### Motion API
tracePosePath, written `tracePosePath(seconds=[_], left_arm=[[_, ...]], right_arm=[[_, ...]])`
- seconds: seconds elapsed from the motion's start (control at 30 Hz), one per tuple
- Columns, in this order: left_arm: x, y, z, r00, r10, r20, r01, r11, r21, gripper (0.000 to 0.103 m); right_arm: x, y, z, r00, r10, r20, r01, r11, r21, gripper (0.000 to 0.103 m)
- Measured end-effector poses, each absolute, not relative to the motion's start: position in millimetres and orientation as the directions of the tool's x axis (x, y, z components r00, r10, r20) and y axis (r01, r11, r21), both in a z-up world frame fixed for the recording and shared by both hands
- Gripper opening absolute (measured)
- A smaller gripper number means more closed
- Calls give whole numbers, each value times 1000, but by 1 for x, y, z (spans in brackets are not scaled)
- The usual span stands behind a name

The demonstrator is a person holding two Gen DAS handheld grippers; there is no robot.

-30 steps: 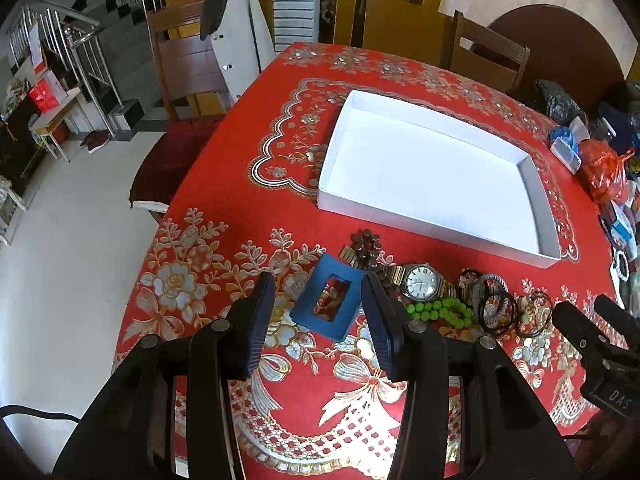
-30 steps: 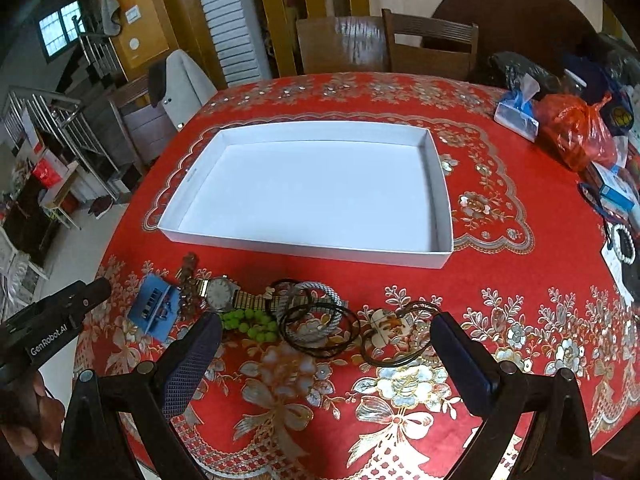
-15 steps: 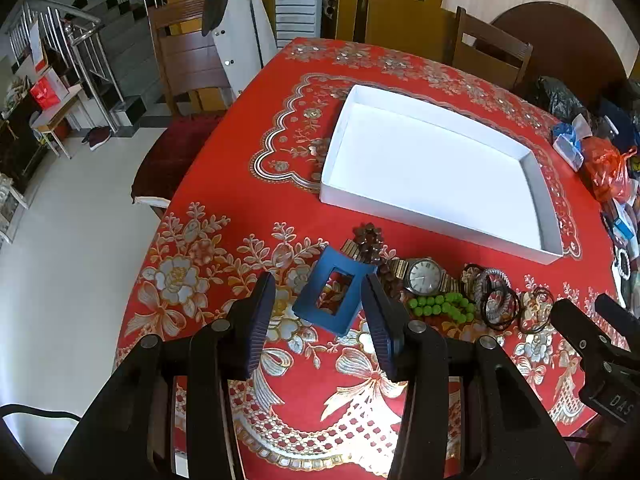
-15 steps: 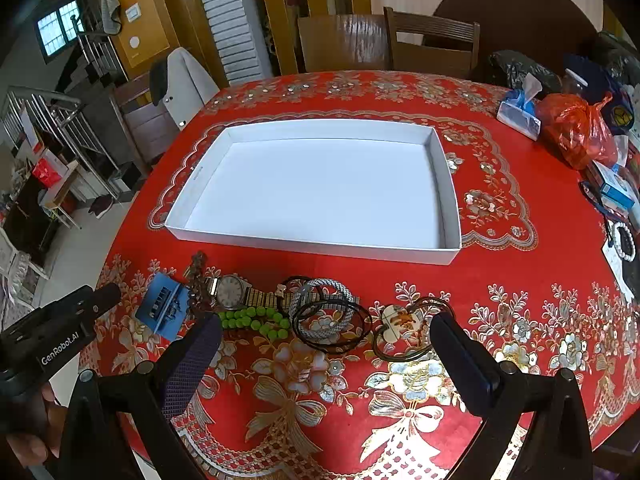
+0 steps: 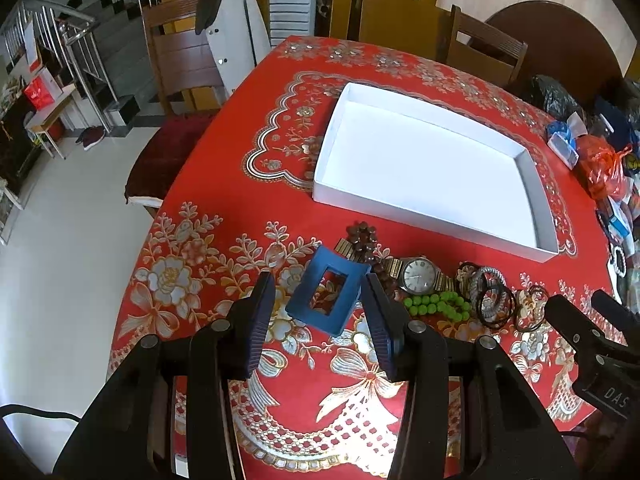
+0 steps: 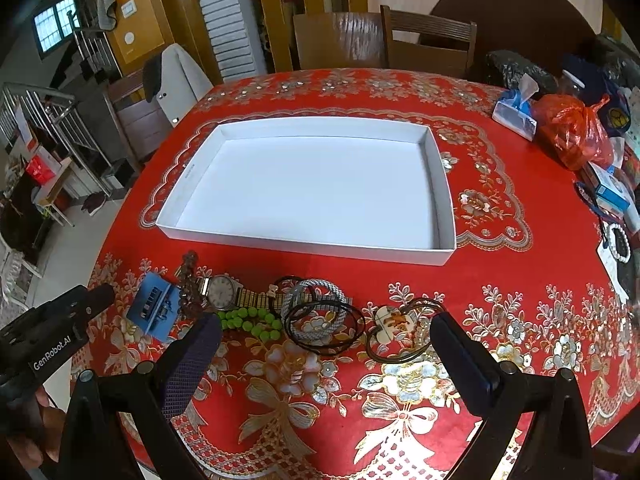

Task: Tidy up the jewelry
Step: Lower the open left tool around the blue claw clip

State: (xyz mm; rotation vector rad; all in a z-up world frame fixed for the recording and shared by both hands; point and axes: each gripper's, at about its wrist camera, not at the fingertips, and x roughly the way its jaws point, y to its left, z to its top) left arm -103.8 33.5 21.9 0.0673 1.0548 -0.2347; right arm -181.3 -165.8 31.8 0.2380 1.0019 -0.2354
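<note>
A blue rectangular hair clip (image 5: 328, 298) (image 6: 154, 312) lies on the red tablecloth, seen between the fingers of my left gripper (image 5: 318, 280), which hovers open over it with a gap at the left finger. To its right runs a row of jewelry: a dark bead bracelet (image 5: 362, 236), a metal-band watch (image 5: 418, 276) (image 6: 222, 292), a green bead bracelet (image 6: 250, 320), a silver braided bangle (image 6: 316, 312) with black cords, and a corded pendant (image 6: 394, 320). My right gripper (image 6: 324, 320) stands wide open above the bangle and pendant. An empty white tray (image 6: 304, 240) (image 5: 424, 216) sits behind the row.
At the table's right edge lie an orange plastic bag (image 6: 572, 136), a tissue pack (image 6: 516, 112), small boxes and a white bead bracelet (image 6: 618, 240). Wooden chairs (image 6: 428, 44) stand behind the table, one with a jacket (image 5: 236, 36). The table edge drops off at left.
</note>
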Motion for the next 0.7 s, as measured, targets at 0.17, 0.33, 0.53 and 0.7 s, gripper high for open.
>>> tracePosePath(seconds=[0.17,0.33,0.53,0.7], left_arm=[[-102,35,19,458,-151,-876,214,975,-56,44],[-101,36,19,459,-145,-876,206,977,-53,44],[-101,36,20,459,-140,-877,206,977,-48,44],[-102,36,20,456,-136,-880,202,978,-46,44]], right_arm=[[-179,-167,31,514,-82,-854,301,949,89,103],[-177,-165,31,513,-84,-854,295,952,83,103],[-176,-167,30,506,-82,-859,298,951,84,103],[-177,-168,29,504,-77,-860,299,950,91,103]])
